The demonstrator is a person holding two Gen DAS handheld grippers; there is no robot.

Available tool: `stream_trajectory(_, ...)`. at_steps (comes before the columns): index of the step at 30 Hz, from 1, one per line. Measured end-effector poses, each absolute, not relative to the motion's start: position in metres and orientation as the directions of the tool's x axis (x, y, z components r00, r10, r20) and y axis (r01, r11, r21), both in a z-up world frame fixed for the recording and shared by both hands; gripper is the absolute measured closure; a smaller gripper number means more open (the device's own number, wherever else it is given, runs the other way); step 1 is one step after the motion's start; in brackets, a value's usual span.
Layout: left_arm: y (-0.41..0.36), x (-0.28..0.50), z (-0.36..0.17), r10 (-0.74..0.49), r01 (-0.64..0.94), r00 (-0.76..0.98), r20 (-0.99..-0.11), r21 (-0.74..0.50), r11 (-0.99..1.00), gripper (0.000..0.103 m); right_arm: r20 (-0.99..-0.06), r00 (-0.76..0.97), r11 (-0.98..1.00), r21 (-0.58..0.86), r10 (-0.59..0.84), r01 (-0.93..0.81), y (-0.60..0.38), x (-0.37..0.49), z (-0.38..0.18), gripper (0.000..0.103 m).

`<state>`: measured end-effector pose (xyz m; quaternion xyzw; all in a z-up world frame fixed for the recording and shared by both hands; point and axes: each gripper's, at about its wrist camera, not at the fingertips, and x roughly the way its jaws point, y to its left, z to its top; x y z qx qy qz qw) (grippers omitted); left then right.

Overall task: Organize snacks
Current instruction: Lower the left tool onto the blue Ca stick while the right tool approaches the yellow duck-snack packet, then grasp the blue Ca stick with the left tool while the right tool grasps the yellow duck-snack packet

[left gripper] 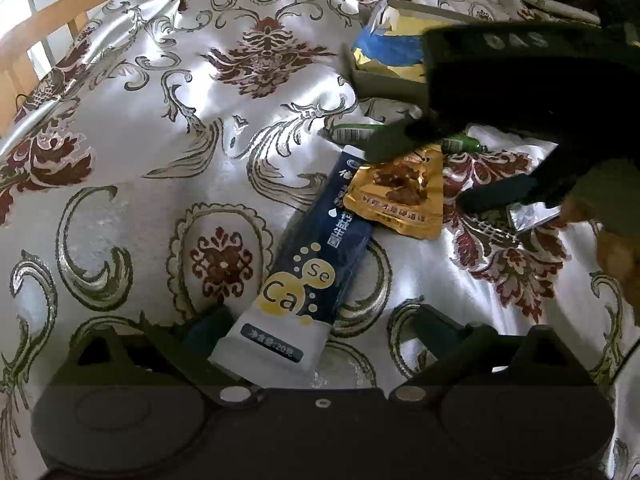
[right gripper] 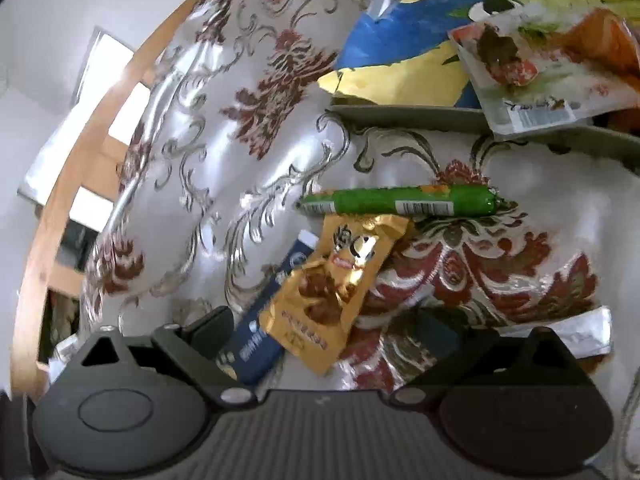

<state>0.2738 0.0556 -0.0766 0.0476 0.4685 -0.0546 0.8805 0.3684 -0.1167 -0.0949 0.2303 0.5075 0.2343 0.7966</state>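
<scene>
From the left wrist we see our left claw [left gripper: 320, 332] spread wide with nothing clamped; the white end of the blue sachet [left gripper: 316, 256] lies between its fingers on the patterned cloth [left gripper: 160, 160] covering the desk. The sachet runs toward 1 o'clock, where the gold pouch [left gripper: 404, 196] overlaps its far end. Beyond that, at 12 o'clock of the pouch, lies the green stick [left gripper: 352, 133], partly hidden by our right claw [left gripper: 424, 176], which comes in from 3 o'clock with its fingers apart over the pouch, holding nothing. A silver packet [left gripper: 532, 216] lies at 3 o'clock of the pouch, and a box [left gripper: 380, 80] with a yellow-and-blue bag [left gripper: 384, 46] inside sits at 1 o'clock. From the right wrist, our right claw [right gripper: 324, 332] stands wide open and empty, with the gold pouch [right gripper: 332, 292] between its fingers, resting on the blue sachet [right gripper: 264, 328] at its 8 o'clock. The green stick [right gripper: 396, 201] lies crosswise just past the pouch's top. The box [right gripper: 400, 114] is at 12 o'clock, holding the yellow-and-blue bag [right gripper: 400, 40] and a clear packet [right gripper: 548, 76]. The silver packet [right gripper: 580, 328] is at 3 o'clock.
</scene>
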Motion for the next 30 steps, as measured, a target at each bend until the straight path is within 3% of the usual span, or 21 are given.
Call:
stream_trajectory(5,0.056,0.272,-0.072,-0.103,0.163,0.579,-0.809,-0.009,0.987,0.02,-0.659,0.427,0.748,0.661,0.62,-0.065,-0.122,0.377,-0.097,0.006)
stream_trajectory(9,0.058,0.271,-0.07,-0.114,0.163,0.593,-0.797,-0.02,0.986,0.028,-0.64,0.467,0.739,0.673,0.61,-0.044,-0.126,0.383,-0.097,0.022)
stream_trajectory(17,0.06,0.275,-0.072,-0.115,0.154,0.596,-0.794,-0.028,0.988,0.036,-0.679,0.492,0.798,0.601,0.545,-0.055,-0.11,0.388,-0.104,0.026)
stream_trajectory(20,0.06,0.276,-0.072,-0.114,0.154,0.596,-0.795,-0.026,0.988,0.036,-0.719,0.51,0.863,0.494,0.472,-0.103,-0.095,0.38,-0.099,0.041)
stream_trajectory(22,0.06,0.276,-0.072,-0.113,0.153,0.599,-0.792,-0.025,0.988,0.037,-0.732,0.522,0.89,0.435,0.437,-0.136,-0.088,0.374,-0.097,0.044)
stream_trajectory(25,0.06,0.274,-0.07,-0.111,0.15,0.607,-0.787,-0.023,0.988,0.045,-0.731,0.528,0.895,0.416,0.433,-0.159,-0.088,0.369,-0.094,0.051)
stream_trajectory(26,0.06,0.273,-0.068,-0.113,0.149,0.61,-0.784,-0.026,0.989,0.049,-0.728,0.528,0.894,0.419,0.436,-0.16,-0.09,0.367,-0.093,0.06)
stream_trajectory(30,0.059,0.273,-0.067,-0.119,0.15,0.611,-0.783,-0.033,0.988,0.051,-0.729,0.535,0.902,0.386,0.426,-0.193,-0.092,0.358,-0.09,0.066)
